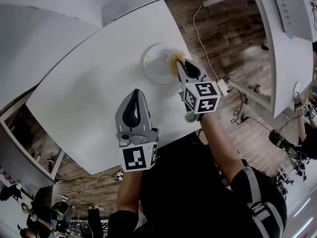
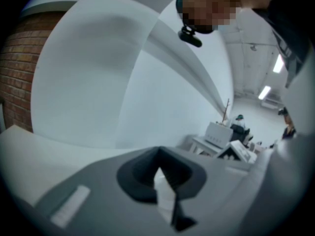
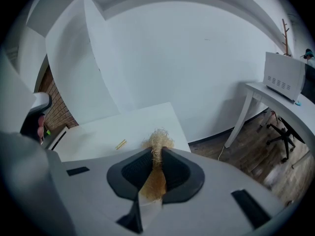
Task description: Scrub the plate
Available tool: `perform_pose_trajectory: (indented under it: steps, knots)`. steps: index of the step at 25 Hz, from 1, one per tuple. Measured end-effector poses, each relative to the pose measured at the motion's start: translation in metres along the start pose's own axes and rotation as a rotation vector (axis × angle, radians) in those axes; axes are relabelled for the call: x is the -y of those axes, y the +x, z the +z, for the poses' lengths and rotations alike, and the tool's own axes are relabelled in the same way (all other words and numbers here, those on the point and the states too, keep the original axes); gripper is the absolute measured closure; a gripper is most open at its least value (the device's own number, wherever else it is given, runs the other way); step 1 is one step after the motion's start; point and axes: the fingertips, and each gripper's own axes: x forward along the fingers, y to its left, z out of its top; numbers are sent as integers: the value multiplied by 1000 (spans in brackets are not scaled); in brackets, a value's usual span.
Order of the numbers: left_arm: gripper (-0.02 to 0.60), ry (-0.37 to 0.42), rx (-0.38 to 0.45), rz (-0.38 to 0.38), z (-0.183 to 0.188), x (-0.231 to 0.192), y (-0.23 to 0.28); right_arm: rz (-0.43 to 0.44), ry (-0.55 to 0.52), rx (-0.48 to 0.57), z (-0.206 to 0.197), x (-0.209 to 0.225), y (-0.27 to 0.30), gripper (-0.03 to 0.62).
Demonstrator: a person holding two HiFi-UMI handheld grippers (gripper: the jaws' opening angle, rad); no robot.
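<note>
Plate: 1 round white plate (image 1: 154,63) sits on the far side of the white table (image 1: 89,98).
Right gripper (image 1: 182,66): pinches a tan stringy scrubber (image 1: 174,62) over the plate's right edge.
Left gripper (image 1: 134,97): jaws pressed together, holding nothing, nearer and to the left.

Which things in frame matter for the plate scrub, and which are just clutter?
Job:
- plate
- fibrous scrubber, clamped in right gripper
- white table under the plate

Lying about:
- floor cable
- small yellow item on that table
- white appliance on a side desk
- left gripper, shut, empty, off the plate
</note>
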Motion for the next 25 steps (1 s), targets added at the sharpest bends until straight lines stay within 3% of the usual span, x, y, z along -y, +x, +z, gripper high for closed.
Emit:
perform_pose_trajectory:
  steps: [25]
  knots:
    - [578, -66, -13, 40, 3, -30, 8, 89, -72, -75, 21, -43, 43, 543]
